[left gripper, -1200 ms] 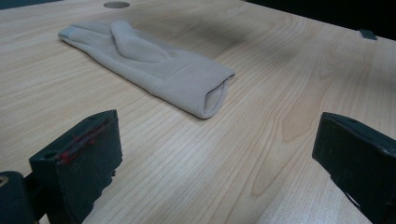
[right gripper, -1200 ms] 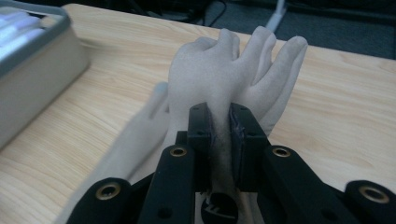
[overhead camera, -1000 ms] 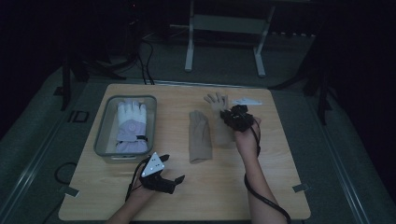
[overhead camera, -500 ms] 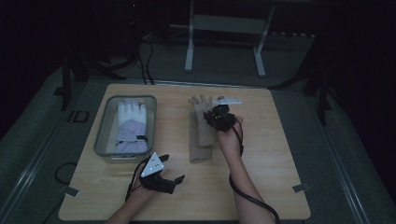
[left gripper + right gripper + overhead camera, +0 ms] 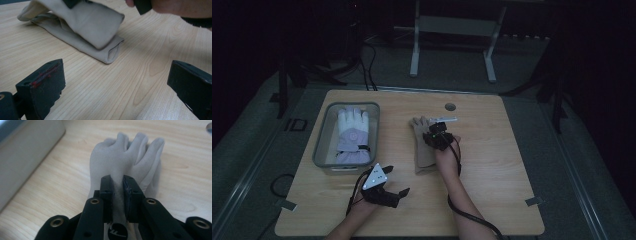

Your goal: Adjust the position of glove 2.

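My right gripper (image 5: 117, 182) is shut on a beige glove (image 5: 125, 155), pinching its fabric between the pads with the glove's fingers pointing away. In the high view this gripper (image 5: 437, 136) is over the table's middle, and the held glove lies on top of a second beige glove (image 5: 424, 159). The left gripper view shows the upper glove (image 5: 95, 22) draped over the lower one (image 5: 100, 50), whose cuff opening faces the camera. My left gripper (image 5: 398, 179) rests near the front edge, jaws wide open (image 5: 115, 85) with nothing between them, a short way from the gloves.
A clear bin (image 5: 323, 135) at the left holds a white and lilac glove (image 5: 352, 132); its wall (image 5: 25, 152) stands close to the left of the beige gloves. A round hole (image 5: 450, 107) is in the wooden tabletop (image 5: 502, 165) at the back.
My right gripper has carried the beige glove leftward and down from the back right onto the glove in the middle. The left gripper has stayed put.
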`<state>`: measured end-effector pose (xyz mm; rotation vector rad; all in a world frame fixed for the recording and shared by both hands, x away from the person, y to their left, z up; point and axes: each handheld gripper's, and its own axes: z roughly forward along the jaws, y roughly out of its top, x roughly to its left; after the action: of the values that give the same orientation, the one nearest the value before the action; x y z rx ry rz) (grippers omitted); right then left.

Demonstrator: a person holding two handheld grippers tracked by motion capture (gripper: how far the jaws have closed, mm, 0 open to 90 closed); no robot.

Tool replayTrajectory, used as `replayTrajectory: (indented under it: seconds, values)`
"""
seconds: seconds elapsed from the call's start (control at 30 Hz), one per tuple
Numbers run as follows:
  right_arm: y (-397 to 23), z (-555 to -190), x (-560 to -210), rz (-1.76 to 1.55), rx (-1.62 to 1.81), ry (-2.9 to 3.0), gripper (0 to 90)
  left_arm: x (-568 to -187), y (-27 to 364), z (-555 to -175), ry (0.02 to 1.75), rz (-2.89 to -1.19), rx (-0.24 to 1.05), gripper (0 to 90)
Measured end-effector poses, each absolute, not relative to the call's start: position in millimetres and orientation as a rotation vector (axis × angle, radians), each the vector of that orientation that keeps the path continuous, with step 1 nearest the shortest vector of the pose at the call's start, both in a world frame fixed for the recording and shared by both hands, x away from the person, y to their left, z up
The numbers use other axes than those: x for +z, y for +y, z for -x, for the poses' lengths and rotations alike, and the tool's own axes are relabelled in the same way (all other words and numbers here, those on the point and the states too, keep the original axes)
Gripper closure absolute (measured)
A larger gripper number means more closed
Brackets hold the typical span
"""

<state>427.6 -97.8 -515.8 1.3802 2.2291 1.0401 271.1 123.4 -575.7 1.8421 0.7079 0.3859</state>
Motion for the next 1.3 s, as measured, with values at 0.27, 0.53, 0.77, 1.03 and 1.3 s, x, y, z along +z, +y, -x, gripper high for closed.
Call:
replayTrajectory:
  seconds: [0.27, 0.53, 0.77, 1.03, 1.3]
  values:
    - [-97, -425, -526, -1.392, 1.039, 2.273, 62.5, -576, 123, -271, 0.709, -1.842, 0.384, 1.7]
    - [-99, -414, -520, -1.31, 1.023, 2.305, 53.8, -576, 123, -271, 0.708, -1.843, 0.384, 1.7]
    - [-100, -389, -510, -1.202, 1.063, 2.344, 60.3, -576, 123, -271, 0.709, -1.842, 0.383, 1.6]
    - [-91, -359, -530, -1.04, 0.984, 2.549, 67.8, -576, 123, -271, 0.71, -1.845, 0.384, 1.7]
    - [-87, -358, -547, -0.95, 0.85, 2.585, 70.1, -576, 123, -271, 0.71, -1.845, 0.384, 1.6]
